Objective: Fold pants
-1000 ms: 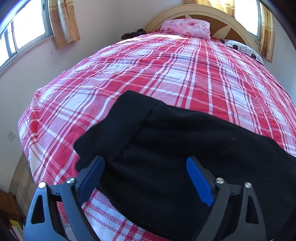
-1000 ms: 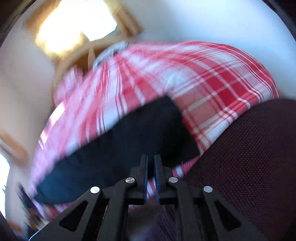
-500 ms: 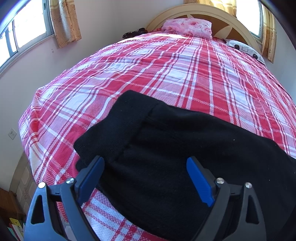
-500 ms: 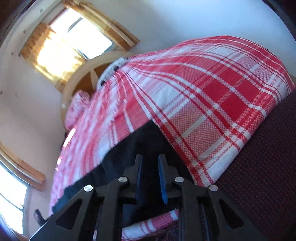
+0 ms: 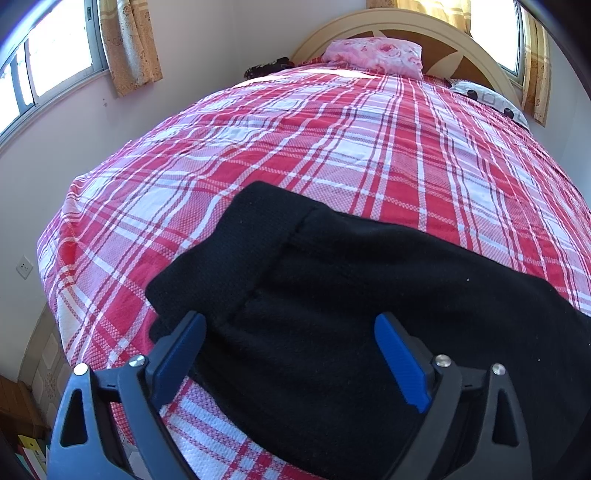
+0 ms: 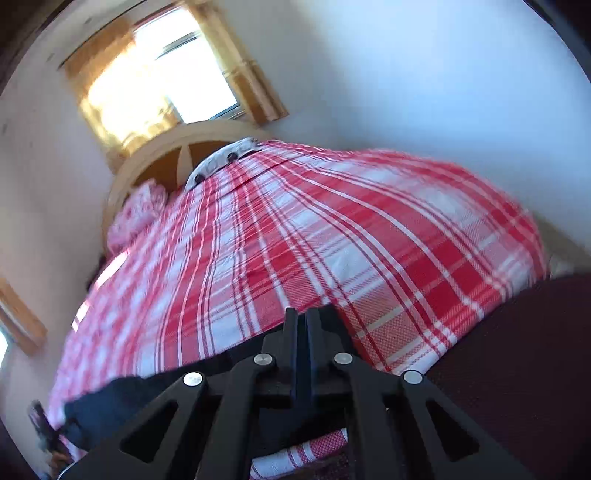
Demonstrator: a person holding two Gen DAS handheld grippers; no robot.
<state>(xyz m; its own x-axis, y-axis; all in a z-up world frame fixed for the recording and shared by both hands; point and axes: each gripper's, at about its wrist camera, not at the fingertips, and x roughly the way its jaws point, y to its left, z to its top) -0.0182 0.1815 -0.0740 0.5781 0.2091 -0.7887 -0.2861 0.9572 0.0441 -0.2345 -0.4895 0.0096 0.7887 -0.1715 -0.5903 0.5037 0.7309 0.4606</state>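
Note:
Black pants (image 5: 332, 295) lie flat on the near part of a bed with a red and white plaid sheet (image 5: 332, 147). The waistband end (image 5: 229, 254) points left. My left gripper (image 5: 290, 347) is open, its blue pads straddling the pants just above the cloth near the waistband. In the right wrist view my right gripper (image 6: 301, 321) is shut at the far edge of the pants (image 6: 122, 395). Whether it pinches cloth is hidden by the fingers.
A pink floral pillow (image 5: 373, 55) and a spotted pillow (image 5: 484, 98) lie at the wooden headboard (image 5: 436, 33). Curtained windows sit on the left wall and behind the headboard. A dark maroon cloth (image 6: 517, 369) fills the lower right of the right wrist view.
My right gripper has swung and tilted, opened slightly half a second ago, and is shut again at the pants' edge. The left gripper has not moved.

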